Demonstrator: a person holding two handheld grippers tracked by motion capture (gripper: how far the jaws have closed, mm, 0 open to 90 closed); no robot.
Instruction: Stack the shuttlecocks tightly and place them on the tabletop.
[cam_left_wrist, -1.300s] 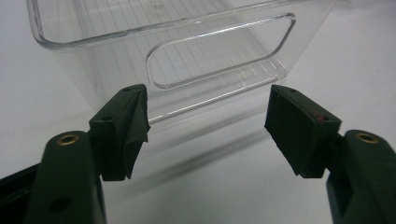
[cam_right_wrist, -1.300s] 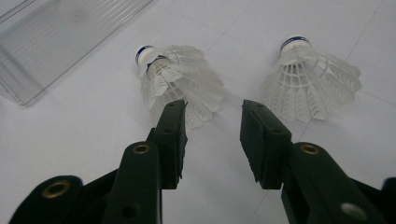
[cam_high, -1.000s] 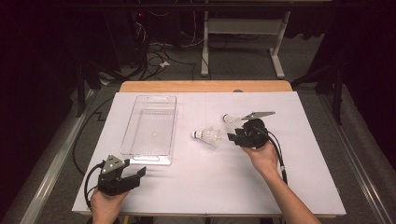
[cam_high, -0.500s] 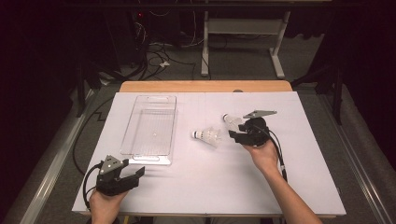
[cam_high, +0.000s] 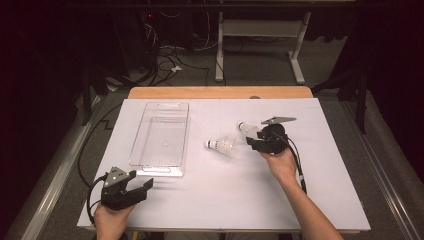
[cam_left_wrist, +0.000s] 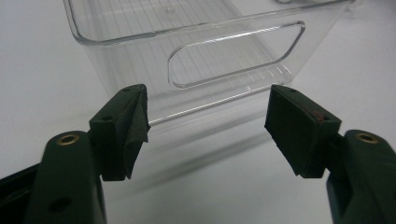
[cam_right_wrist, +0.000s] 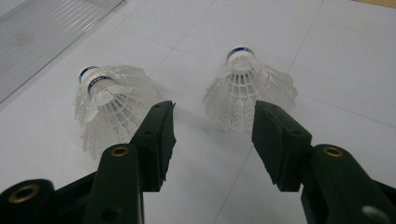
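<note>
- Right tongs (cam_right_wrist: 212, 135) open; 1 shuttlecock (cam_right_wrist: 250, 93) lies just ahead between their tips, untouched; another shuttlecock (cam_right_wrist: 112, 105) beside.
- Left tongs (cam_left_wrist: 208, 128) open, facing the clear bin (cam_left_wrist: 201, 51).

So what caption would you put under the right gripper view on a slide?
Open right gripper lined up behind a white shuttlecock, with stacked shuttlecocks lying beside it.

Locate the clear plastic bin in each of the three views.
High view: the clear bin lies left of centre, lengthwise on the table.
Left gripper view: clear bin across the top, handle cut-out end toward the camera.
Right gripper view: clear bin in the upper left corner.
Shared landmark: the white table cover beneath it.
</note>
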